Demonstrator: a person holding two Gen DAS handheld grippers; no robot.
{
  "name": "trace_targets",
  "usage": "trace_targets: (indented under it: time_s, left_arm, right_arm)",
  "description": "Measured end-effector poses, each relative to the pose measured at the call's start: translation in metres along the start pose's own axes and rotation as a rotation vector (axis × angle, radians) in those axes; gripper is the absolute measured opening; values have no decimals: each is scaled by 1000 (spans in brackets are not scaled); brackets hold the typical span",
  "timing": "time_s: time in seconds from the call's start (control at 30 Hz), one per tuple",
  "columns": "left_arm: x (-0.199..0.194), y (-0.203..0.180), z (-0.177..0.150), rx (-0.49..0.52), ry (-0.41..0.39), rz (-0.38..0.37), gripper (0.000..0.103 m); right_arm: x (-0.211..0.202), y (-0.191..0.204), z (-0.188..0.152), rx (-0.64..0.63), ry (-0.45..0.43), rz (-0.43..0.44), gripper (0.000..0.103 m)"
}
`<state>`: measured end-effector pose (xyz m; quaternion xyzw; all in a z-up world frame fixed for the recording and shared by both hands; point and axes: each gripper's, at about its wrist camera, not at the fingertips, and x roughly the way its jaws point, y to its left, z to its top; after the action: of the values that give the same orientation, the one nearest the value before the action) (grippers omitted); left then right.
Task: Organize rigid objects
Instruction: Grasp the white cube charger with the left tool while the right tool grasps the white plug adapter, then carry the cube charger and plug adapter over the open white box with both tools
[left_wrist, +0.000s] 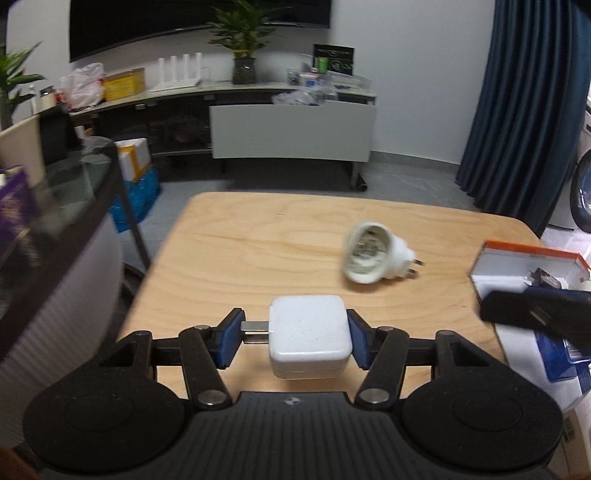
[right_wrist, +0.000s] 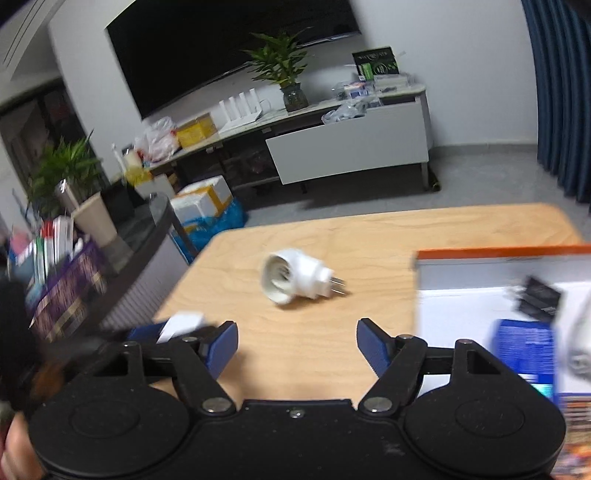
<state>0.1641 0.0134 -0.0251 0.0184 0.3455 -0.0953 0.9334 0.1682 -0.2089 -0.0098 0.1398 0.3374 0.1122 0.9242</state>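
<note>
My left gripper (left_wrist: 293, 338) is shut on a white square charger (left_wrist: 309, 334), its metal prongs pointing left against the left pad, held just above the wooden table (left_wrist: 258, 243). A white round plug adapter (left_wrist: 373, 256) lies on its side on the table ahead and to the right; it also shows in the right wrist view (right_wrist: 297, 277). My right gripper (right_wrist: 297, 347) is open and empty, near the table's front, short of the adapter. The left gripper with the charger (right_wrist: 183, 325) shows at its left. An orange-rimmed white box (left_wrist: 532, 266) holding small items sits at the right.
The box (right_wrist: 498, 273) fills the right side of the right wrist view, with a blue packet (right_wrist: 524, 343) inside. A dark glass side table (left_wrist: 74, 192) stands left of the table. A TV cabinet and plants stand along the far wall.
</note>
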Motion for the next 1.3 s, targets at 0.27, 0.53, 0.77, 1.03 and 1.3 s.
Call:
trace_targets:
  time_s: [0.27, 0.53, 0.77, 1.03, 1.3]
  left_arm:
    - [-13, 41, 3, -67, -36, -2, 59]
    - [-6, 54, 2, -130, -23, -57, 59]
    - [-7, 55, 0, -138, -22, -63, 59]
    - [-3, 44, 1, -113, -34, -61, 59]
    - [-17, 34, -3, -69, -49, -64, 59]
  right_arm:
    - [81, 43, 14, -162, -7, -92, 90]
    - [130, 47, 25, -502, 75, -77, 100]
    - [156, 31, 25, -555, 133, -39, 87]
    - [125, 23, 19, -445, 67, -4, 87]
    - [48, 26, 13, -360, -1, -28, 87]
